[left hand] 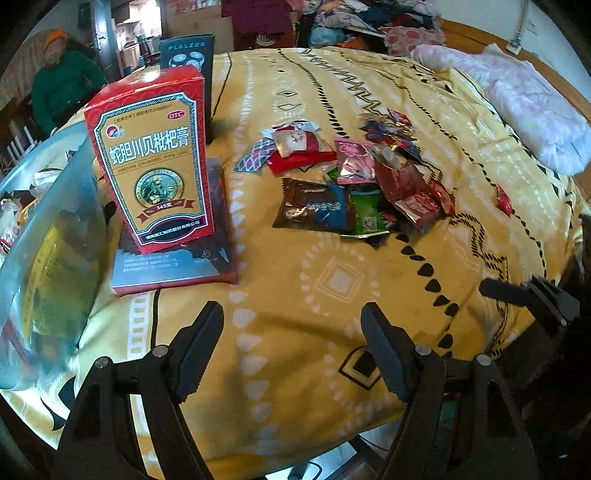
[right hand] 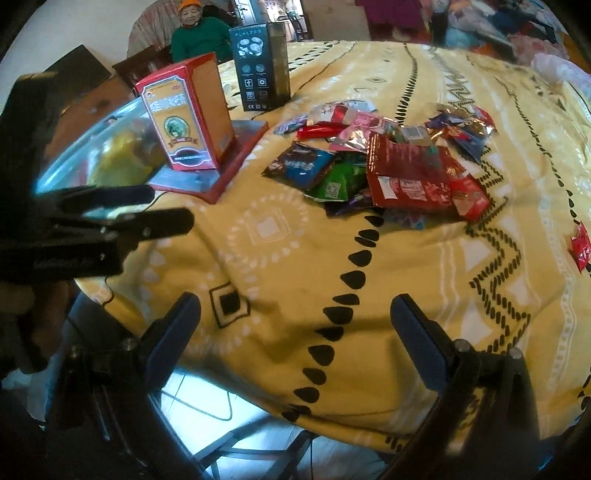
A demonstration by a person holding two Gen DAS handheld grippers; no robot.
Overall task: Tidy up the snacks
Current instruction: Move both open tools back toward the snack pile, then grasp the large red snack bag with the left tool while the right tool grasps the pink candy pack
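Note:
A pile of snack packets (left hand: 354, 181) lies on the yellow patterned cloth (left hand: 332, 280); it also shows in the right wrist view (right hand: 384, 162). One red packet (left hand: 504, 201) lies apart to the right, also in the right wrist view (right hand: 580, 245). A clear bowl (left hand: 48, 236) with some packets inside stands at the left, also in the right wrist view (right hand: 107, 147). My left gripper (left hand: 291, 343) is open and empty, near the front edge. My right gripper (right hand: 295, 332) is open and empty, short of the pile. The left gripper's fingers (right hand: 159, 221) show at the left of the right wrist view.
A red medicine box (left hand: 151, 158) stands on a flat red box (left hand: 177, 266) beside the bowl. A dark box (left hand: 192, 55) stands behind. A person in green (right hand: 201, 35) sits beyond the table. A pink quilt (left hand: 524, 107) lies at the far right.

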